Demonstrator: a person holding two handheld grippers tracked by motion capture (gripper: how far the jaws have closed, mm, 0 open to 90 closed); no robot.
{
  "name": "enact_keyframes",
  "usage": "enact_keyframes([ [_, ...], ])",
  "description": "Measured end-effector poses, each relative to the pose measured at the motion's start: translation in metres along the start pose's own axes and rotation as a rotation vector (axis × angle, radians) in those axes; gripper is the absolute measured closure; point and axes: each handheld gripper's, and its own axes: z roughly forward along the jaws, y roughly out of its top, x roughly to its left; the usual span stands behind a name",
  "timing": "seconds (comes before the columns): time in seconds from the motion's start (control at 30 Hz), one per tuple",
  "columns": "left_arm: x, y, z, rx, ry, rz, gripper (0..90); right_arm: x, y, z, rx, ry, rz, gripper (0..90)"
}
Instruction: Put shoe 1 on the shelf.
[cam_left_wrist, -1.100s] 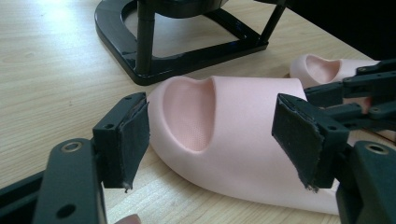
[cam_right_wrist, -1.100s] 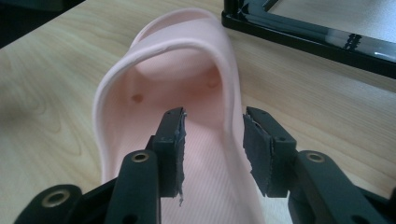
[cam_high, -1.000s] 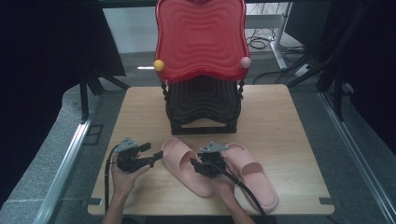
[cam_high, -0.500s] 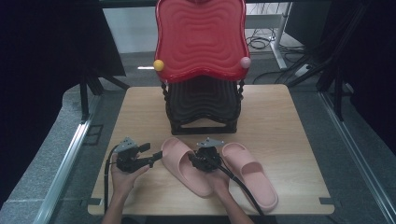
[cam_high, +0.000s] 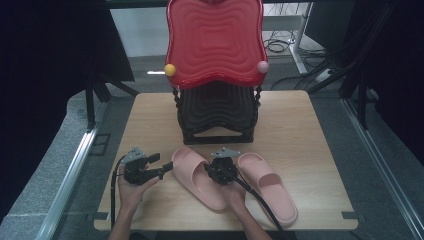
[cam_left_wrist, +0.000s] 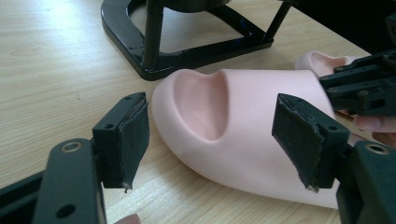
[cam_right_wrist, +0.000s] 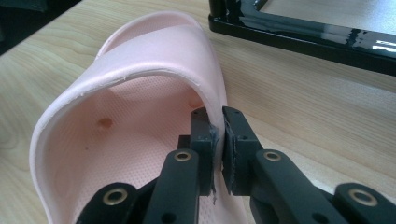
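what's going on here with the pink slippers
A person works two handheld grippers at a wooden table. The right gripper is shut on the side of the left slipper's strap. The left gripper is open, its jaws aimed at that slipper's toe without touching it. The other slipper lies flat beside it, untouched. A black rack with a red top shelf stands behind them.

Two slippers lie side by side on the table (cam_high: 310, 130), the left slipper (cam_high: 197, 176) beside the right slipper (cam_high: 267, 185), both before the rack (cam_high: 217, 117).
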Motion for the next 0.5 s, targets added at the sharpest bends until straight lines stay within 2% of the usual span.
enact_keyframes([
  [0.2,0.002,0.000,-0.004,-0.011,0.006,-0.009,27.6,0.004,0.000,-0.012,-0.017,0.001,-0.013,84.5],
  [0.5,0.004,0.000,-0.005,-0.013,0.003,-0.019,27.6,0.005,-0.001,-0.052,-0.112,0.000,-0.015,84.5],
])
